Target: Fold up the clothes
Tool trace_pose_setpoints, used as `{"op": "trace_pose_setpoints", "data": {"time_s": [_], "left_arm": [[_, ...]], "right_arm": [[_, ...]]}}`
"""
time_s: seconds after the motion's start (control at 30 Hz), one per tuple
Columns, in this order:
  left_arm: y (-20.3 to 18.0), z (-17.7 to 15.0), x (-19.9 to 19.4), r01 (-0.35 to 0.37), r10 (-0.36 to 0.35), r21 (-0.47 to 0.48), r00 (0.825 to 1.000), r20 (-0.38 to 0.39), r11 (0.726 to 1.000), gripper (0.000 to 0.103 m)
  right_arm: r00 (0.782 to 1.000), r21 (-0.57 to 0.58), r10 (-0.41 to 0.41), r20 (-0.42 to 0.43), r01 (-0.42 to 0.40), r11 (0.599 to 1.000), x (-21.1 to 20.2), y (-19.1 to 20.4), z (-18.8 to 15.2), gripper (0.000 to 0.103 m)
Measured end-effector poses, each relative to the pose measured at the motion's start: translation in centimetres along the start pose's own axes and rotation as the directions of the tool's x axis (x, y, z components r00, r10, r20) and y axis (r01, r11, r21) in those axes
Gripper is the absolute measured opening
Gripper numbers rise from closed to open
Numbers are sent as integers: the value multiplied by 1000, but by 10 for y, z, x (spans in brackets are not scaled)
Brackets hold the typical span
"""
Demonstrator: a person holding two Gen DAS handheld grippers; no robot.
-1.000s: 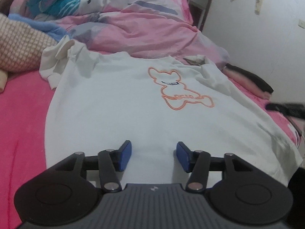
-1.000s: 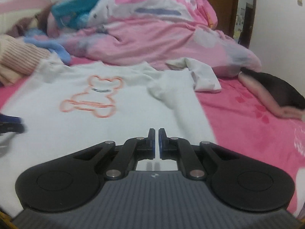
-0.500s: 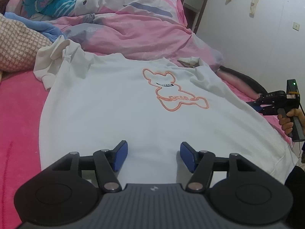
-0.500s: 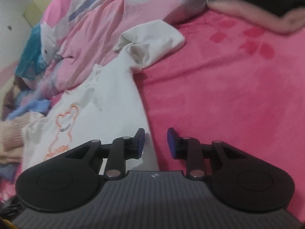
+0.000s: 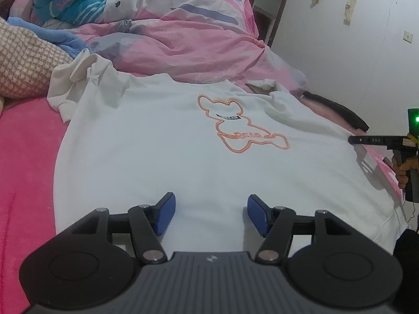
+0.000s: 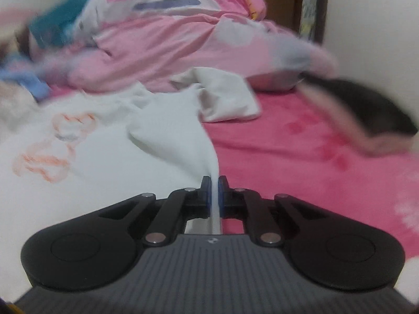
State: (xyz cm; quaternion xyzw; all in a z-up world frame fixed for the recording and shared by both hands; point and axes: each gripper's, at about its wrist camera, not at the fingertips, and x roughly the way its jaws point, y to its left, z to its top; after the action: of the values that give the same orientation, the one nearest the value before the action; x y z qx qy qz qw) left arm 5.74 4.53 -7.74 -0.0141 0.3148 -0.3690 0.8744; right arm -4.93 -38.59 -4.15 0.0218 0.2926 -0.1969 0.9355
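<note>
white t-shirt [image 5: 162, 157] lies front-up on the pink bedsheet [image 5: 23, 162], orange bear outline print [image 5: 235, 125] facing up. the near hem is hidden behind the left tool's body, and its lower right corner is cut off by a dark shape at the frame edge.

left gripper [image 5: 209, 217]: jaws stand well apart over the shirt's lower middle, nothing between the blue pads. whether the tips touch the cloth cannot be told.

right gripper [image 6: 214, 191]: jaws have just closed, pads pressed on the shirt's right side edge; a ridge of white cloth rises from the bed into the jaws and a strip shows behind them. in the left wrist view this tool shows only at the right edge, partly cut off, with a green light and part of a hand [image 5: 402, 167] on the handle; its tips there are too small to read.

right wrist view is motion-blurred: the print smears, the heaped pink duvet [image 6: 183, 34] has soft edges. the right sleeve [image 6: 225, 96] lies bunched near it. a dark garment [image 6: 366, 104] by the wall cannot be identified. left sleeve [image 5: 76, 83] is crumpled against a checked pillow [image 5: 23, 65], which is cut off at the left.
</note>
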Motion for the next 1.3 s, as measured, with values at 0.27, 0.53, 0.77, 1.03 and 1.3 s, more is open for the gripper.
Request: {"op": "trace_pose_setpoints", "data": {"time_s": [0.27, 0.53, 0.77, 1.03, 1.3], "left_arm": [[2, -1, 0, 3, -3, -2, 1000, 5, 1000, 62], [6, 0, -1, 18, -18, -17, 1000, 8, 1000, 62], [2, 0, -1, 5, -5, 0, 1000, 2, 1000, 62], [-3, 1, 0, -20, 20, 31, 1000, -8, 999, 63], [-5, 1, 0, -29, 30, 41, 999, -14, 999, 63]], "right_arm": [[998, 216, -10, -56, 22, 976, 14, -44, -4, 25], [973, 417, 229, 2, -209, 885, -65, -73, -20, 23], [969, 386, 149, -195, -64, 920, -86, -61, -73, 0], [939, 314, 332, -94, -288, 905, -119, 30, -51, 1], [905, 180, 415, -94, -395, 901, -84, 97, -64, 0]]}}
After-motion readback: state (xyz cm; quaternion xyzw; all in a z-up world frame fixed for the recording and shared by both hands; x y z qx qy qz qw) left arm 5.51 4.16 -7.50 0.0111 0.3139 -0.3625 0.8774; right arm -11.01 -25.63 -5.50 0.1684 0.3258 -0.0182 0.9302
